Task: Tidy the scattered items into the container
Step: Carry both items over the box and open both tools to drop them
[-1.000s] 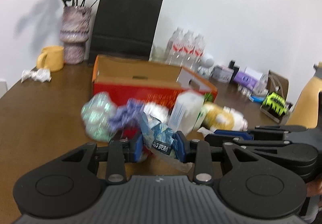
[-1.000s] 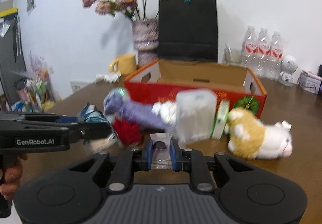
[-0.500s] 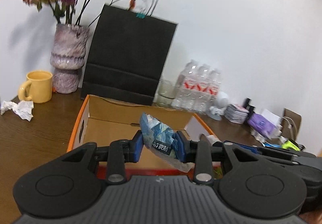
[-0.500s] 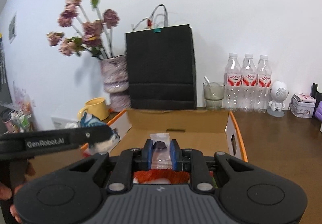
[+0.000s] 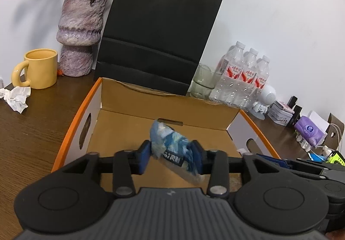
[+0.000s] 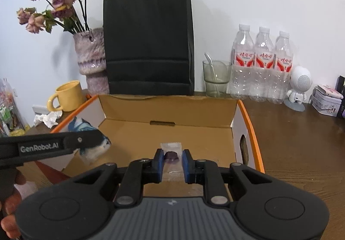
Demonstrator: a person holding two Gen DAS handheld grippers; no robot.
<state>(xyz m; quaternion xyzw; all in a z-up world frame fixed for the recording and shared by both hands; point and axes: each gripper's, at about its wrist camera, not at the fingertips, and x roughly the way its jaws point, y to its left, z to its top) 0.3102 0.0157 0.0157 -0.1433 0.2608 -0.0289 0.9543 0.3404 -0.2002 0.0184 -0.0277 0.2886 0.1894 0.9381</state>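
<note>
Cardboard box (image 5: 232,119), orange-rimmed and open-topped, sitting on brown wooden table (image 6: 297,142). Hovering over it — left gripper (image 5: 171,155), jaws opening, crumpled blue-and-white plastic wrapper (image 5: 172,149) between them, touching the right pad only. Beside it, right gripper (image 6: 171,164), jaws opening — small clear sachet with dark contents (image 6: 171,157) between the pads.

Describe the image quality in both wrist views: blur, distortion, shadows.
Left wrist view: the blue packet between the opening jaws is motion-smeared, the rest sharp; fisheye tilts the black paper bag. Right wrist view: sharp, dark vignette at the corners, the flowers cast a soft shadow on the wall; the clear sachet reads cleanly.
</note>
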